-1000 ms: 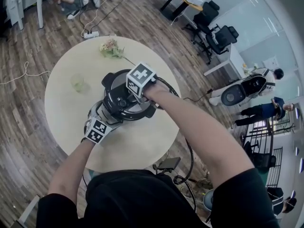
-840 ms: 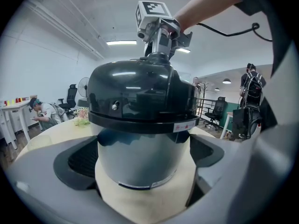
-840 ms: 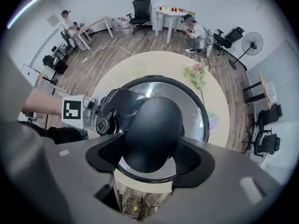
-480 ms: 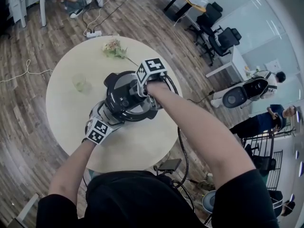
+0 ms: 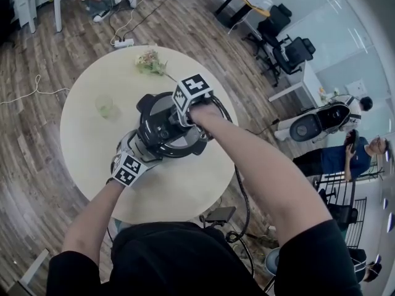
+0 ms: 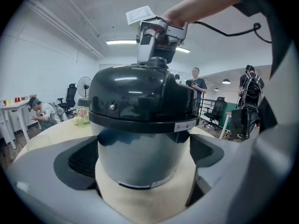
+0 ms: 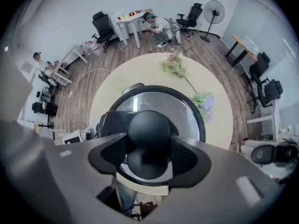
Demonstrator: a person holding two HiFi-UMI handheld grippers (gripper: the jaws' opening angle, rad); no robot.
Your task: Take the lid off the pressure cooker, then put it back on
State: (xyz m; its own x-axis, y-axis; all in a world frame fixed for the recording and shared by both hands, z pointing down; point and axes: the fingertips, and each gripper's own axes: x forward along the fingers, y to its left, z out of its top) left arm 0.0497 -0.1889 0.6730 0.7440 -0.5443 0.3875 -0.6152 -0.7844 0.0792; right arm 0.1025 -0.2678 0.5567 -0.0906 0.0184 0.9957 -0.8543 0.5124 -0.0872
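A black and silver pressure cooker (image 5: 163, 134) stands near the middle of the round beige table (image 5: 86, 153). Its dark lid (image 6: 135, 92) sits on the silver body (image 6: 140, 155). From straight above, my right gripper (image 7: 149, 148) points down and is shut on the lid's round black knob (image 7: 149, 129), a pad pressing on each side. In the head view its marker cube (image 5: 192, 91) hides the knob. My left gripper (image 6: 145, 176) reaches in low from the near left, its pads against the two sides of the body.
Dried flowers (image 5: 150, 61) lie at the table's far edge and a small glass (image 5: 103, 105) stands on the left. A black cable (image 5: 237, 190) hangs off the table's right side. Office chairs (image 5: 281, 42) and people (image 5: 336, 159) are on the floor to the right.
My right gripper has rolled on the knob, and its marker cube has swung up and to the right. The left gripper and the cooker body have stayed put.
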